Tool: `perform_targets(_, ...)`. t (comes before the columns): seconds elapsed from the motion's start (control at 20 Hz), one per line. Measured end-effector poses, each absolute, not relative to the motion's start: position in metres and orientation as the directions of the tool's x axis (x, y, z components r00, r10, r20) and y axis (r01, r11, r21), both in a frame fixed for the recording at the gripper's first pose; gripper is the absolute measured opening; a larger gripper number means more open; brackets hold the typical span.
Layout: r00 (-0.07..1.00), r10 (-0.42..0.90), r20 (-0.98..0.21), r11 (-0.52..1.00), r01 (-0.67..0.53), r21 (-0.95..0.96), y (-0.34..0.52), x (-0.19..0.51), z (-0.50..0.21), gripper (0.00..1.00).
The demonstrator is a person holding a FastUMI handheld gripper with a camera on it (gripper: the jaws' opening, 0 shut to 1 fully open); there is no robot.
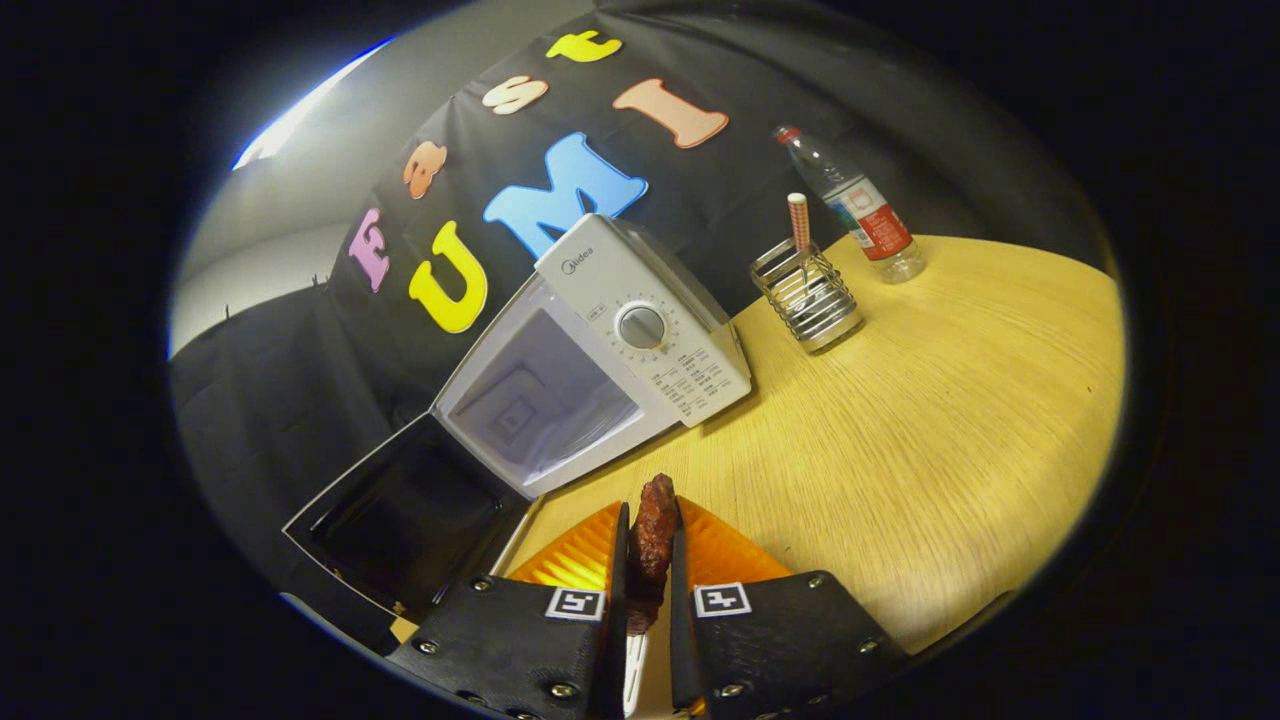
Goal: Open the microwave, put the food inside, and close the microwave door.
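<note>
The gripper (650, 545) is seen with its two fingers pressed in on a dark reddish-brown piece of food (652, 535), most likely a sausage or a strip of cooked meat, which is pinched between them with its upper end poking out past the fingertips. The grip is taken low on the piece, so a fair length is left free ahead. It is judged to be light and somewhat soft, with a possibly greasy skin; a firm but not crushing squeeze is called for, and a hold nearer the middle would be steadier against swinging or slipping.

Just ahead of the fingers, the white microwave (640, 330) is found on the wooden table (950, 400), its cavity (540, 400) exposed and looking empty. The door (410, 510) is swung fully open, lying beside the fingers. So the opening step is judged done, and the carrying-in is in hand; the closing is not yet done.

Well beyond, a wire holder (808, 295) with a striped straw (799, 222) standing in it is noted, and near it a clear plastic bottle (860, 210) with a red label. Both are well apart from the path to the cavity.
</note>
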State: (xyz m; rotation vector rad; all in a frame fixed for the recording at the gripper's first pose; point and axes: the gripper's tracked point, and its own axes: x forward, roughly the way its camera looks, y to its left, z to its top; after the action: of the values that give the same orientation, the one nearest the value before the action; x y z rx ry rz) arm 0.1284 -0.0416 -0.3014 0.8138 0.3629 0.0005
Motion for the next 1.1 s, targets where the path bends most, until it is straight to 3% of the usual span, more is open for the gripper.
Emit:
perform_targets(0.05, 0.939, 0.136, -0.317, 0.696, 0.137, 0.705, -0.043, 0.127, -0.3, 0.11)
perform_targets(0.1, 0.943, 0.126, -0.308, 0.715, 0.129, 0.687, -0.044, 0.126, -0.295, 0.11)
perform_targets(0.6, 0.956, 0.131, -0.262, 0.692, 0.101, 0.715, -0.028, 0.15, -0.24, 0.11)
perform_targets(1.1, 0.96, 0.127, -0.249, 0.685, 0.097, 0.722, 0.028, 0.248, -0.231, 0.11)
